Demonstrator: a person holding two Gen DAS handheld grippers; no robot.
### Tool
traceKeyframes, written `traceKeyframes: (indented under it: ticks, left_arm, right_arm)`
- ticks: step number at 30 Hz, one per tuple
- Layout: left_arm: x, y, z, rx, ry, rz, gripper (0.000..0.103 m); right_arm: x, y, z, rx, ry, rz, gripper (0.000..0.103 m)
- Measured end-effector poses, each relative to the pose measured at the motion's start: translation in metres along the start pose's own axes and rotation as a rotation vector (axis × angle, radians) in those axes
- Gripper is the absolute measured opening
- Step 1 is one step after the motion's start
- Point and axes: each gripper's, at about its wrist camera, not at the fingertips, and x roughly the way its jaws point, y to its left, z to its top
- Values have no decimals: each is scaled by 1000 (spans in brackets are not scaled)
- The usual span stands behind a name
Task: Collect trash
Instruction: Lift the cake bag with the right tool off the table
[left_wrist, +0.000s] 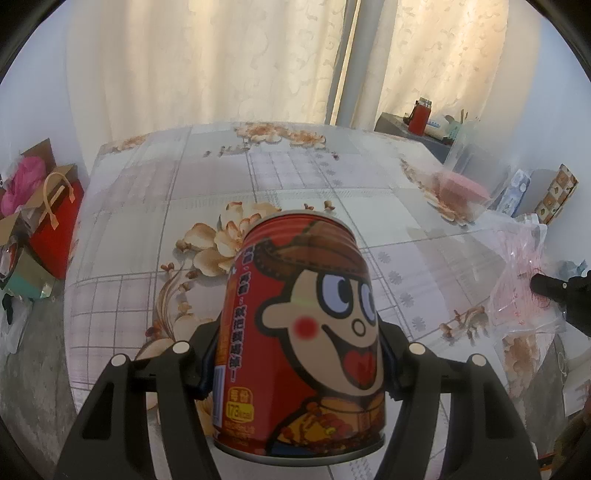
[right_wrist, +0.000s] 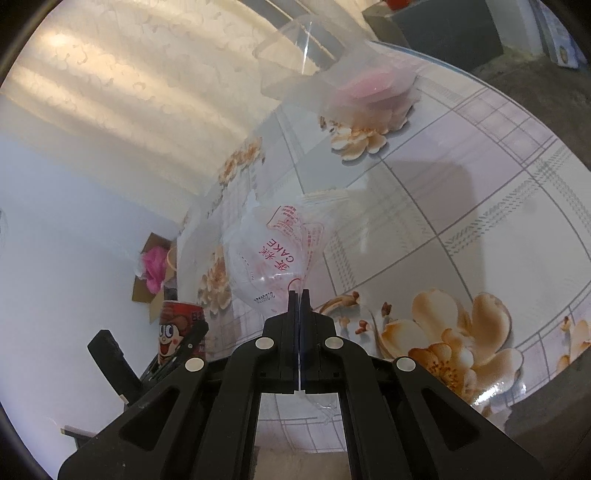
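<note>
My left gripper (left_wrist: 297, 365) is shut on a red drink can (left_wrist: 301, 339) with a cartoon face, held upright above the floral table (left_wrist: 207, 192). The can also shows in the right wrist view (right_wrist: 179, 332), low at the left. My right gripper (right_wrist: 299, 295) is shut on a clear plastic cake bag (right_wrist: 275, 254) with pink print, lifted over the table (right_wrist: 461, 221). In the left wrist view the bag (left_wrist: 524, 291) hangs at the table's right edge, with the right gripper's dark body just behind it.
A clear box with a pink item (left_wrist: 461, 188) stands on the table's far right, also in the right wrist view (right_wrist: 369, 85). Cardboard boxes and a red gift bag (left_wrist: 51, 221) sit on the floor left. A side table with a red container (left_wrist: 419, 116) stands by the curtains.
</note>
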Motion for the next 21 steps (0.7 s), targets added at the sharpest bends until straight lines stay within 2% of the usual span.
traceKeyframes:
  ticks: [11, 21]
  left_arm:
    - [-21, -13, 10, 25, -33, -35, 64]
    - [-39, -41, 18, 63, -60, -82, 64]
  right_arm:
    - [-23, -6, -4, 14, -54, 27, 0]
    - [-47, -24, -12, 58, -98, 56, 0]
